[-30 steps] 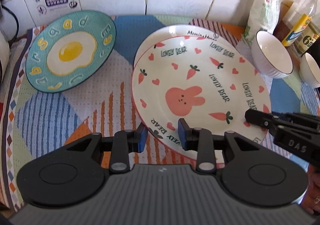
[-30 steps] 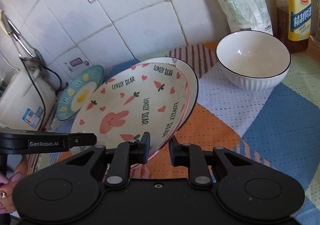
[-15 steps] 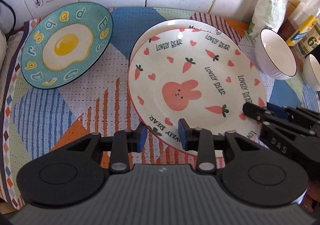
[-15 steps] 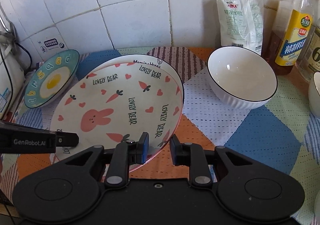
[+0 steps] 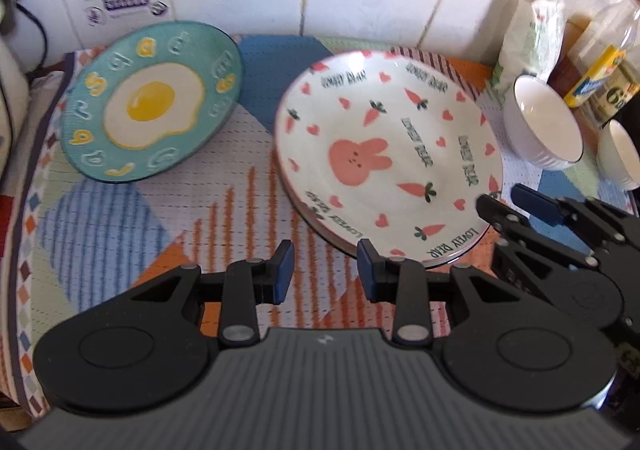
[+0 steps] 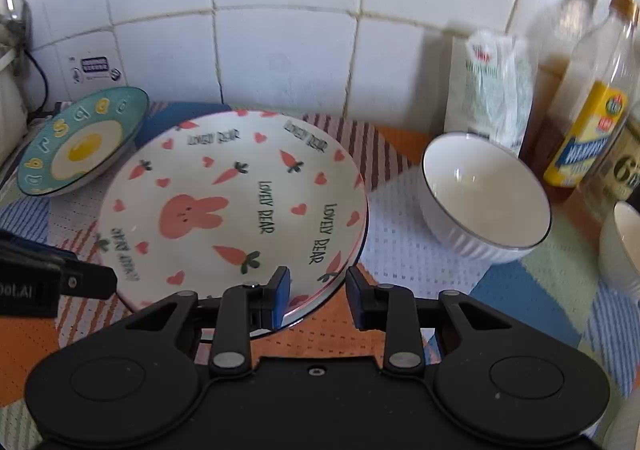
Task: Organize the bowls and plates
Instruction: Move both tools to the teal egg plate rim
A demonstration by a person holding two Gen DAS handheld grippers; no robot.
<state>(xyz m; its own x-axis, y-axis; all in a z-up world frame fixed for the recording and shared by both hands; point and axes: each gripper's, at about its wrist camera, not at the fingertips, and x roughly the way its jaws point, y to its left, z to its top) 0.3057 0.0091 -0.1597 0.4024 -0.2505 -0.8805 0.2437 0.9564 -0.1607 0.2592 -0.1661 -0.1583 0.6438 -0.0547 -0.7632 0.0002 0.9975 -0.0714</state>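
Bunny plate (image 6: 232, 210) sits mid-bench, stacked on another plate, egg plate (image 5: 152, 106) far left. Both hand-held grippers, left (image 5: 325, 270) and right (image 6: 316, 294), gape empty; I'd pinch the near rim squarely.

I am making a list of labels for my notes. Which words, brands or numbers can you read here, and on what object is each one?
"LOVELY BEAR": printed several times on the rabbit plate.
"6": large digit on a bottle label at the far right.
"ol.AI": partly cut off, on the left gripper.
Wall sticker, yellow bottle label and white bag: too blurred to read.
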